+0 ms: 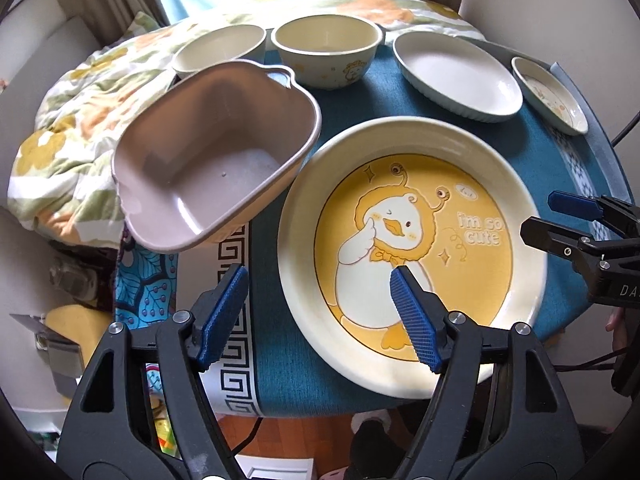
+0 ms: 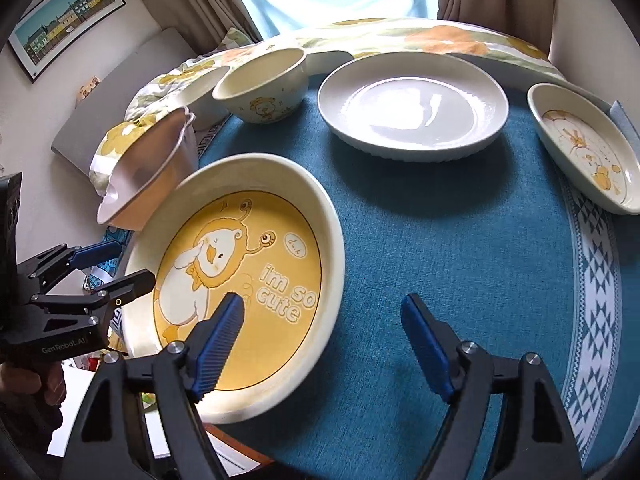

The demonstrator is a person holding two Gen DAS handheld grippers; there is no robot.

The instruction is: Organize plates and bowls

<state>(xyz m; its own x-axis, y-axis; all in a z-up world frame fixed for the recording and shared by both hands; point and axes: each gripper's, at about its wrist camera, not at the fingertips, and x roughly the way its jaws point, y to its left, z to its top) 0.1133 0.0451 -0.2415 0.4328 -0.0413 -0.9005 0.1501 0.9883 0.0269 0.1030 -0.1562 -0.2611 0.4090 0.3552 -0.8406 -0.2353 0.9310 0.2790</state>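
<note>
Left wrist view. Left gripper (image 1: 320, 312): jaws spread wide, holding nothing; one blue pad hangs over the duck plate (image 1: 412, 256), the other over the teal tablecloth (image 1: 276, 344). Duck plate: cream rim, yellow centre lettered "im so cute", flat on the cloth at the near edge. Mauve plastic basin (image 1: 212, 156): tilted, just left of the plate, resting partly on a floral quilt (image 1: 68, 136). Far row, left to right: plain cream bowl (image 1: 220, 50), duck-print bowl (image 1: 328, 54), white ribbed plate (image 1: 456, 78), small duck dish (image 1: 552, 96). Right gripper (image 1: 576, 220): at the right margin, jaws parted, empty.

Right wrist view. Right gripper (image 2: 320, 344): jaws wide apart, gripping nothing, straddling the duck plate's (image 2: 236, 292) right rim. White ribbed plate (image 2: 412, 108) and small duck dish (image 2: 584, 148) lie beyond, well apart. Left gripper (image 2: 116, 268): jaws parted beside the plate's left rim.
</note>
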